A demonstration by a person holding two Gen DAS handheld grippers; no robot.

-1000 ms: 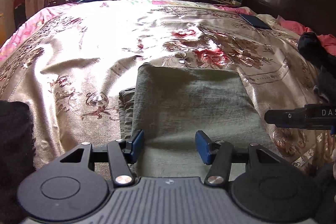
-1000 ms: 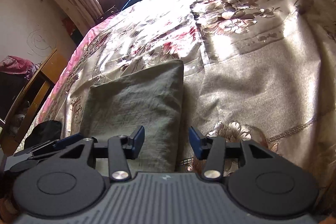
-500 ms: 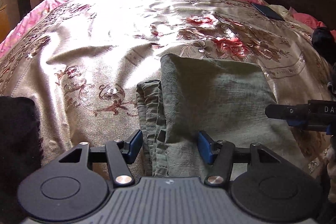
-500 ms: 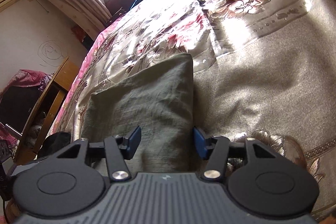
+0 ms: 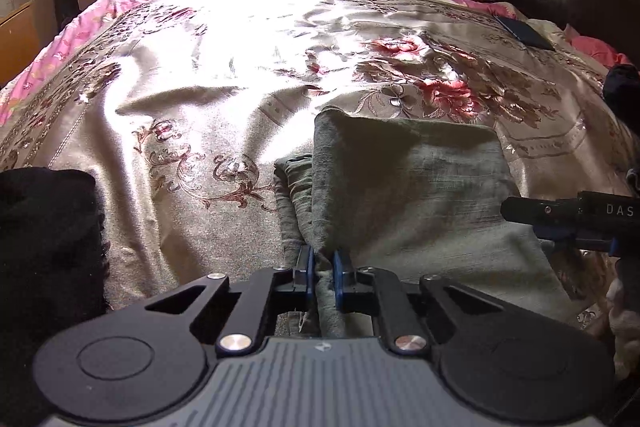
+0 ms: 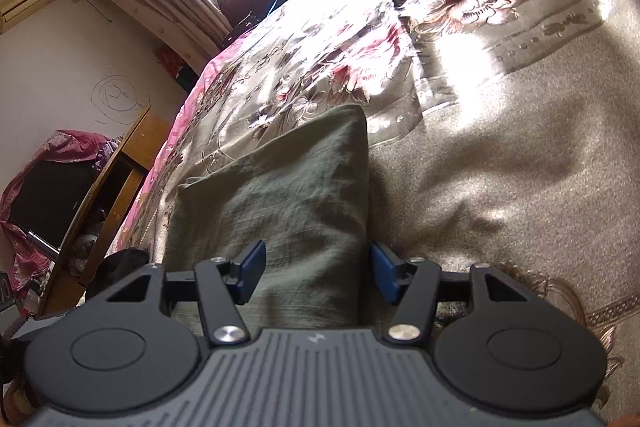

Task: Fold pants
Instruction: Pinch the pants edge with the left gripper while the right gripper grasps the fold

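Floral bedspread (image 5: 208, 131): left gripper (image 5: 322, 273) fingers pinch pants (image 5: 408, 187); right gripper (image 6: 316, 269) fingers opening astride pants edge.

- You can read one piece of lettering: white capitals "DAS" on the side of the right gripper (image 5: 576, 223), where its black body comes in at the right edge of your left wrist view. The picture's edge cuts the word off after the S, so you cannot tell how it goes on.
- You can see a small pale emblem on the grey ribbed housing of the left gripper (image 5: 322, 277), just behind its fingers, but it holds no letters you can make out.
- You find the same kind of emblem on the right gripper's housing in your right wrist view, and it is likewise unreadable.
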